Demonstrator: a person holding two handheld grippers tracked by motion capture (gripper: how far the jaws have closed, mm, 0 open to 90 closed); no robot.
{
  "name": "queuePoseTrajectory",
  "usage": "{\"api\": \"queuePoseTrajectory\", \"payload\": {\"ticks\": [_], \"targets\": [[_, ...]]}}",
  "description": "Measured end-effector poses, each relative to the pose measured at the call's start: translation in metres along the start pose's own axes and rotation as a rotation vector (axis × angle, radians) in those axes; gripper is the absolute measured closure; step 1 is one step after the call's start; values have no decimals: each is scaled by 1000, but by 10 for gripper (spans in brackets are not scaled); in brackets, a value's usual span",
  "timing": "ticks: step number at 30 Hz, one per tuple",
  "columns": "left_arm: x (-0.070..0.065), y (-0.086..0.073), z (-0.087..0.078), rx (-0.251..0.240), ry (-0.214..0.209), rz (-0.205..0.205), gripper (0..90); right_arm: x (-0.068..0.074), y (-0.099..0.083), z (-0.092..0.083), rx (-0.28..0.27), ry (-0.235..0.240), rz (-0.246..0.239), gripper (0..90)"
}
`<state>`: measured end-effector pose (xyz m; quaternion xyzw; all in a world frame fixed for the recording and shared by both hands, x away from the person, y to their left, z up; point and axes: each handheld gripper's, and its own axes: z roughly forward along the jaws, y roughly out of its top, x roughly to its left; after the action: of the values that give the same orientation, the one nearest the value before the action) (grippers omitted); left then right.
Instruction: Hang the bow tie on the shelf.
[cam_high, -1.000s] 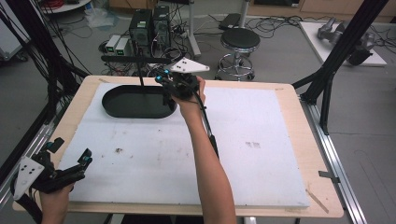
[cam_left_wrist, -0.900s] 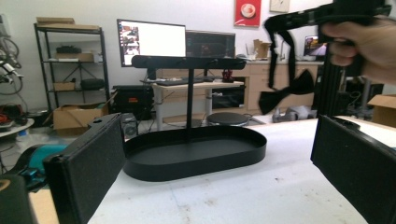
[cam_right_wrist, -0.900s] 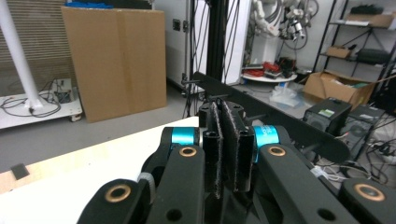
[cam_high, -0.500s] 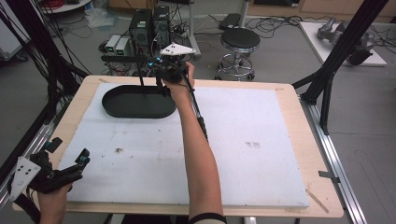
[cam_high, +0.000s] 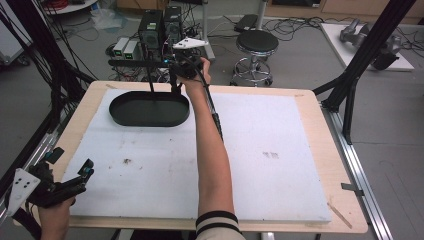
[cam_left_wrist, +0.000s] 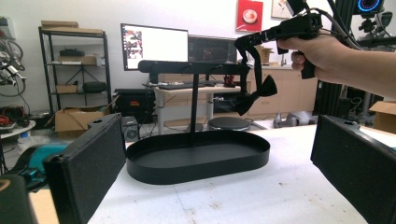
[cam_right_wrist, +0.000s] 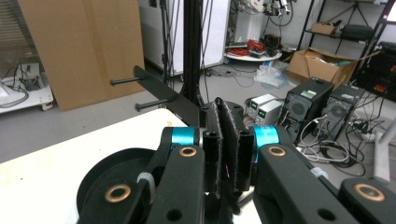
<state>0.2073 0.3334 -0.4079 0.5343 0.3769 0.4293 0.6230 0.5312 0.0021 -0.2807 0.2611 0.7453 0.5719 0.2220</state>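
Two grippers: the right gripper (cam_high: 176, 75), jaws pinched on a black bow tie (cam_left_wrist: 256, 93), hangs above the black tray stand's (cam_high: 149, 108) far end; left gripper (cam_high: 70, 172), jaws wide, sits well nearer.

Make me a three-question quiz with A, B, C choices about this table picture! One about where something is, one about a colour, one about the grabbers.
1. Where on the white foam board is the oval tray stand?
A far left
B near right
C centre

2. What colour is that tray?
A white
B black
C red

3. How do the left gripper jaws stand?
A clamped on the tray
B shut empty
C wide apart

Answers: 1 A, it sits by the board's far left corner. 2 B, tray, post and crossbar are black. 3 C, a broad gap separates its pads.
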Motion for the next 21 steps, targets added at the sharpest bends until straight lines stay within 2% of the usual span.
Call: {"api": "queuePoseTrajectory", "payload": {"ticks": [2, 12, 17, 18, 21], "targets": [[-1, -1, 0, 4, -3, -1, 38, -7, -4, -1, 7, -10, 18, 864], [1, -2, -1, 6, 3, -6, 38, -15, -12, -1, 16, -26, 21, 864], [1, -2, 0, 10, 2, -11, 38, -18, -18, -8, 56, -47, 0, 862], [0, -2, 0, 11, 1, -11, 38, -20, -20, -11, 75, -65, -19, 852], [-1, -2, 0, 8, -1, -12, 38, -22, -24, -14, 94, -86, -15, 820]]}}
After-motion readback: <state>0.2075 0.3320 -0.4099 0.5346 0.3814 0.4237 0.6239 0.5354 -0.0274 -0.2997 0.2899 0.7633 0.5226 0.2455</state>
